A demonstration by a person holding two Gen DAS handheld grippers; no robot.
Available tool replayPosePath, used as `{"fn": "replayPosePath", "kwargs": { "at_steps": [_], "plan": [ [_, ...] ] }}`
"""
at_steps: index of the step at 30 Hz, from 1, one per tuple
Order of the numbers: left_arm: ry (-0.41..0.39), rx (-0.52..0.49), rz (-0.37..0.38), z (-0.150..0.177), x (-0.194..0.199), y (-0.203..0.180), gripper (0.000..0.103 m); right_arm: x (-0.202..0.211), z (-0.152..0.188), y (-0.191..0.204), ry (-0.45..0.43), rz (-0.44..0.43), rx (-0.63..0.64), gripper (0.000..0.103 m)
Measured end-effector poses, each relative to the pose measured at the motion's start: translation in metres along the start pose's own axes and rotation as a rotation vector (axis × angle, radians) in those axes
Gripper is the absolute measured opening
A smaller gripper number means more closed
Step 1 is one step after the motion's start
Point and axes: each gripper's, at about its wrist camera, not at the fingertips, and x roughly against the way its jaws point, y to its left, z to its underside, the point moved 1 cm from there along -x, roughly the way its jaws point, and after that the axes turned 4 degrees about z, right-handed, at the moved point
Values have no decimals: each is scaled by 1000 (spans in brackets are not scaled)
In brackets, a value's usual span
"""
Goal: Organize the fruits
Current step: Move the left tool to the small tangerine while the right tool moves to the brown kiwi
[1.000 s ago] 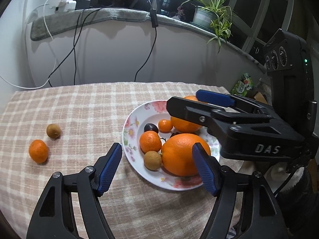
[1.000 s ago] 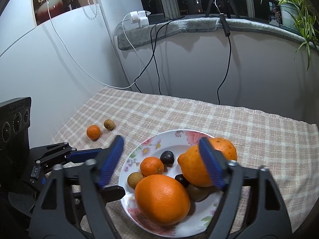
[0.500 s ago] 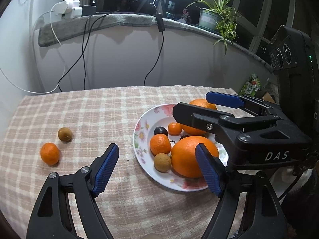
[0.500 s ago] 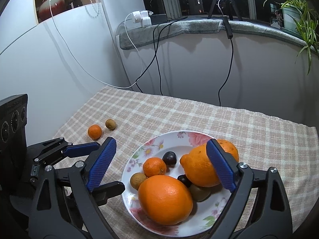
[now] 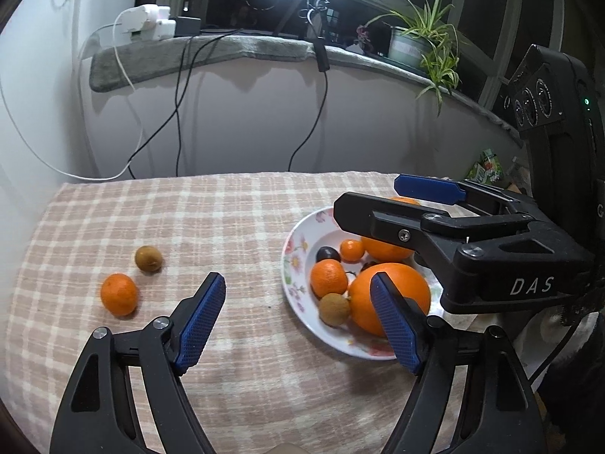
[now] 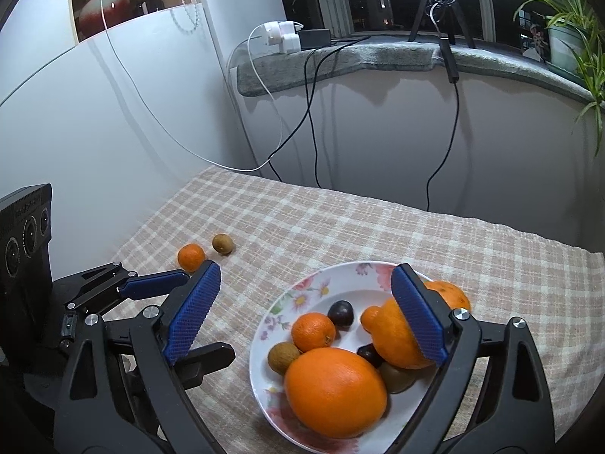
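Observation:
A flowered white plate (image 5: 293, 261) (image 6: 264, 336) on the checked tablecloth holds two large oranges (image 6: 334, 391), a small mandarin (image 6: 313, 331), a brown longan (image 6: 283, 357), dark plums and a kiwi. A loose mandarin (image 5: 118, 294) (image 6: 191, 256) and a loose brown longan (image 5: 148, 259) (image 6: 222, 243) lie on the cloth left of the plate. My left gripper (image 5: 298, 321) is open and empty, above the cloth between the loose fruit and the plate. My right gripper (image 6: 306, 314) is open and empty, above the plate; it also shows in the left wrist view (image 5: 382, 204).
The checked tablecloth (image 5: 234, 212) ends at a white wall behind. Cables (image 5: 181, 113) hang from a padded sill (image 5: 196, 53) with chargers and a potted plant (image 5: 419, 45). A green packet (image 5: 486, 166) lies beyond the table's right edge.
My left gripper has swung left and drawn back, so the loose mandarin and longan sit nearer its centre. My right gripper has risen slightly over the plate. No fruit has moved.

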Motion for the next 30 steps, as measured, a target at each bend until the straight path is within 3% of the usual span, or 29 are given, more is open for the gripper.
{"fn": "replayPosePath", "kwargs": {
  "at_steps": [15, 30],
  "plan": [
    [-21, 72, -71, 5, 16, 55, 79, -29, -16, 35, 33, -55, 34, 94],
    [-15, 177, -147, 25, 25, 125, 78, -79, -36, 69, 145, -177, 4, 94]
  ]
}}
